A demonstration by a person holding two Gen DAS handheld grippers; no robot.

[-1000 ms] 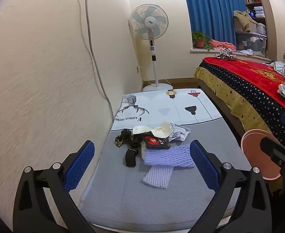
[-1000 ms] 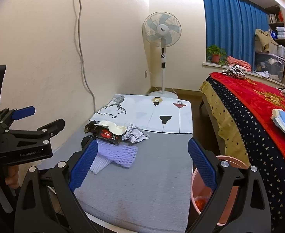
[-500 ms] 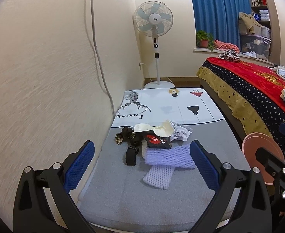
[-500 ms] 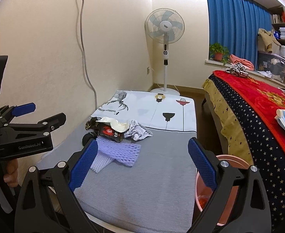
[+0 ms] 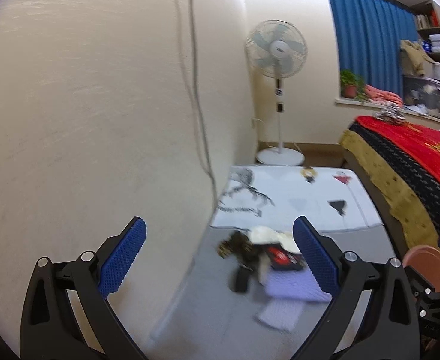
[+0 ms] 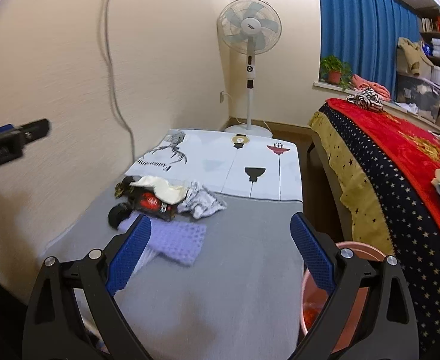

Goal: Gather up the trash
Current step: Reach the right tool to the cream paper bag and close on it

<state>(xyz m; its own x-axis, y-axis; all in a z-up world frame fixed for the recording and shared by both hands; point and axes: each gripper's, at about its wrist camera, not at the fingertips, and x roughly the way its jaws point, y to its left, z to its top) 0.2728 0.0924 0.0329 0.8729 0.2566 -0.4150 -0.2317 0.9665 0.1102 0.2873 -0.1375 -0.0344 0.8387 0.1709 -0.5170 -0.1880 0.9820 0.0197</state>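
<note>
Black wrapper (image 6: 152,205) bears a red logo (lettering unreadable)

Right gripper (image 6: 220,255), jaws spread, above grey mat (image 6: 235,270) near trash pile (image 6: 160,195).

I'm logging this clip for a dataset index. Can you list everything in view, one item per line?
Foam net: 1, lilac, grey mat, nearest.
Black packet: 1, red logo, in the pile.
Crumpled paper: 1, white, right of the pile.
Bin: 1, pink, on the floor between mat and bed.
Fan: 1, white, in the corner.
Bed: 1, red blanket, right.
Curtain: blue, at the window.
Left gripper: blue fingers, open.
Right gripper: blue fingers, open.
</note>
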